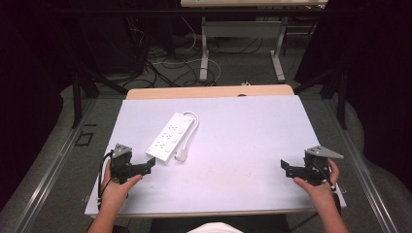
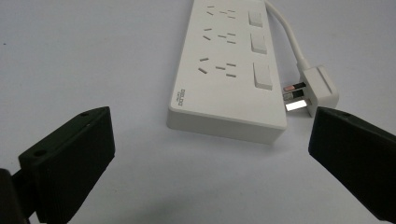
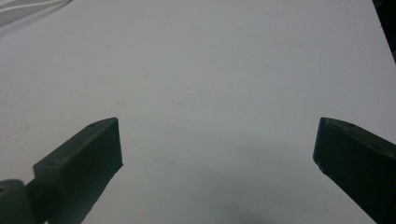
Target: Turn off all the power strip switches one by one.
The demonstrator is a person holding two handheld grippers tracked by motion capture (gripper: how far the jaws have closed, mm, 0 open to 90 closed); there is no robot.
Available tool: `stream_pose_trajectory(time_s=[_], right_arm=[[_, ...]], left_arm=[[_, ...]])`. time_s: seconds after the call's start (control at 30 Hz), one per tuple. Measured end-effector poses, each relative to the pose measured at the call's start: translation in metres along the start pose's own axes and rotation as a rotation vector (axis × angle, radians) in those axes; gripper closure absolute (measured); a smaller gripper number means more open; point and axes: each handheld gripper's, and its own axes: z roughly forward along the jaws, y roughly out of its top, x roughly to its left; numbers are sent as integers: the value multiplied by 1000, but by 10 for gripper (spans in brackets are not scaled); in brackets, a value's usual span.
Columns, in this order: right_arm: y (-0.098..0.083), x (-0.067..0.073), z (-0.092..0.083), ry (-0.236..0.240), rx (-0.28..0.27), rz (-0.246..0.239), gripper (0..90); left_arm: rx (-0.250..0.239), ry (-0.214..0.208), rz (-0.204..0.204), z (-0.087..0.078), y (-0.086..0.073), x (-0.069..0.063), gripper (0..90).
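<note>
A white power strip [image 1: 170,137] lies at an angle on the left half of the white tabletop [image 1: 243,131]. Its cord loops round from the far end to a white plug [image 1: 181,156] lying beside its near end. My left gripper [image 1: 148,166] is held just short of the strip's near end, open and holding nothing. In the left gripper view the strip [image 2: 224,70] and the plug [image 2: 320,88], prongs showing, lie ahead of the wide-apart jaws [image 2: 210,135]. My right gripper [image 1: 286,168] hovers near the front right of the table, open over bare surface [image 3: 217,140].
A wooden strip of table [image 1: 209,91] shows beyond the white sheet. Past it, on the floor, are tangled cables [image 1: 160,68] and the legs of another desk [image 1: 204,53]. Dark curtains hang on both sides.
</note>
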Motion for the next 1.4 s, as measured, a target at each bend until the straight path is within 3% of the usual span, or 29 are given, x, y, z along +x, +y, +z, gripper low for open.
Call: stream_pose_trajectory(time_s=[0.27,0.37,0.57,0.6,0.7,1.07,1.4], right_arm=[[-6,2,12,4,19,-23,7],[-8,5,15,2,17,-57,7],[-8,5,13,9,12,-44,7],[-7,4,10,9,38,-36,5],[-9,4,13,2,5,-30,3],[-8,6,15,-19,32,-57,3],[-9,7,17,-9,36,-61,4]], left_arm=[[2,4,-20,4,0,4,3],[-1,6,-32,4,0,4,3],[-5,5,-20,3,5,2,4],[-6,6,-15,3,6,1,4],[-13,6,-7,2,14,-2,4],[-21,-5,-3,3,32,-6,27],[-21,-12,4,6,53,-11,83]])
